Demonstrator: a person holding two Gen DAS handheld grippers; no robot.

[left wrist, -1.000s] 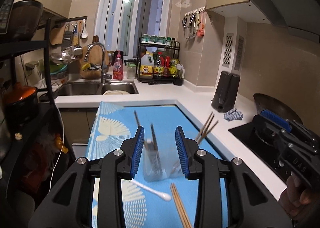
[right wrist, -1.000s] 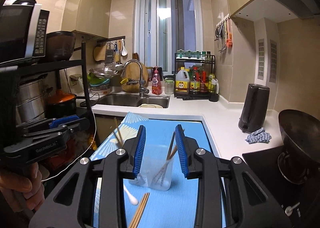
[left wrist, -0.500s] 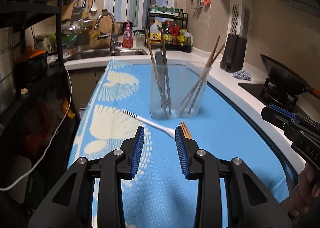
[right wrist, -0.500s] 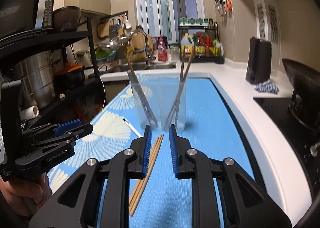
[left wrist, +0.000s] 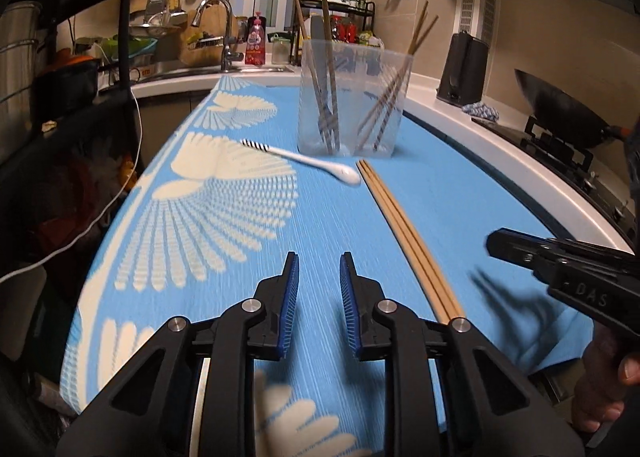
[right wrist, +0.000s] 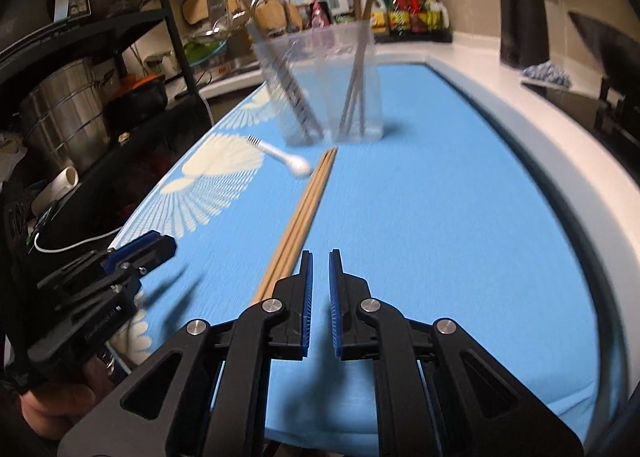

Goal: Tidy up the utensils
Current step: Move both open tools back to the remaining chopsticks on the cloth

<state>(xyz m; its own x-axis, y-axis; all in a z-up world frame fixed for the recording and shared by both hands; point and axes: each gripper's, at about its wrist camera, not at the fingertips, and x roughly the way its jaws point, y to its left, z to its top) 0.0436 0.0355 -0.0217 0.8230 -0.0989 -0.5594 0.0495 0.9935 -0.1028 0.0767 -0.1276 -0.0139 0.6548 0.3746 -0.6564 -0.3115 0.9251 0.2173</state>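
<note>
A clear plastic holder (left wrist: 352,97) (right wrist: 320,85) stands on the blue mat (left wrist: 460,185) and holds several chopsticks and dark utensils. A white spoon (left wrist: 312,163) (right wrist: 286,159) with a striped handle lies in front of it. Wooden chopsticks (left wrist: 404,233) (right wrist: 304,205) lie on the mat beside the spoon. My left gripper (left wrist: 318,261) is open and empty, low over the mat's near end, left of the chopsticks. My right gripper (right wrist: 319,255) is narrowly open and empty, just right of the chopsticks' near ends. Each gripper shows in the other's view.
A sink with a tap (left wrist: 218,13) and a bottle rack (right wrist: 400,9) are at the back. A black kettle (left wrist: 462,69), a cloth (left wrist: 480,111) and a wok (left wrist: 568,117) on the stove are to the right. A black shelf with pots (right wrist: 72,113) stands left.
Both grippers have dropped low and pulled back toward the mat's near end. The right gripper's jaws have narrowed from wide open. The holder, spoon and chopsticks have not moved.
</note>
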